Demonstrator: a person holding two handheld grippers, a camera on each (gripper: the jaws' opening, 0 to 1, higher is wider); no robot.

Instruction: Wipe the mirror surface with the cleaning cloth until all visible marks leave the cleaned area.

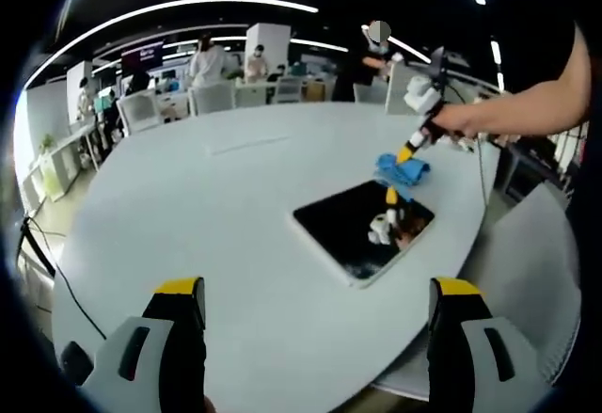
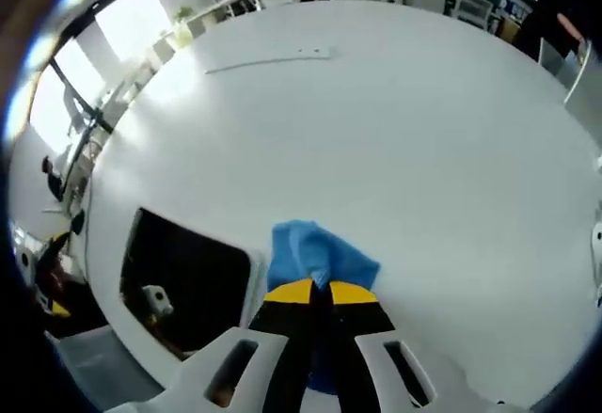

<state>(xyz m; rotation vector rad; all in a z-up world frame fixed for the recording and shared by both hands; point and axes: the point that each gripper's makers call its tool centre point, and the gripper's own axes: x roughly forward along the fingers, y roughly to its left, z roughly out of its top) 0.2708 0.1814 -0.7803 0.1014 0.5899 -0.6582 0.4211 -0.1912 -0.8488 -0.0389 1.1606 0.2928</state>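
Note:
The mirror (image 1: 362,230) is a dark rectangular pane in a white frame, lying flat near the table's right edge; it reflects the right gripper. In the right gripper view the mirror (image 2: 188,277) sits at lower left. The blue cleaning cloth (image 1: 403,170) rests bunched on the table just past the mirror's far edge. My right gripper (image 2: 320,291) is shut on the cloth (image 2: 315,255) and comes into the left gripper view from the right (image 1: 411,152), held by a person's arm. My left gripper (image 1: 317,291) hangs open over bare table, well short of the mirror.
The large white oval table (image 1: 207,206) carries a thin pale strip (image 1: 254,143) toward the back. Chairs (image 1: 212,98), desks and several people stand beyond the far edge. A black cable (image 1: 42,258) runs off the left side. The table's edge lies close beside the mirror.

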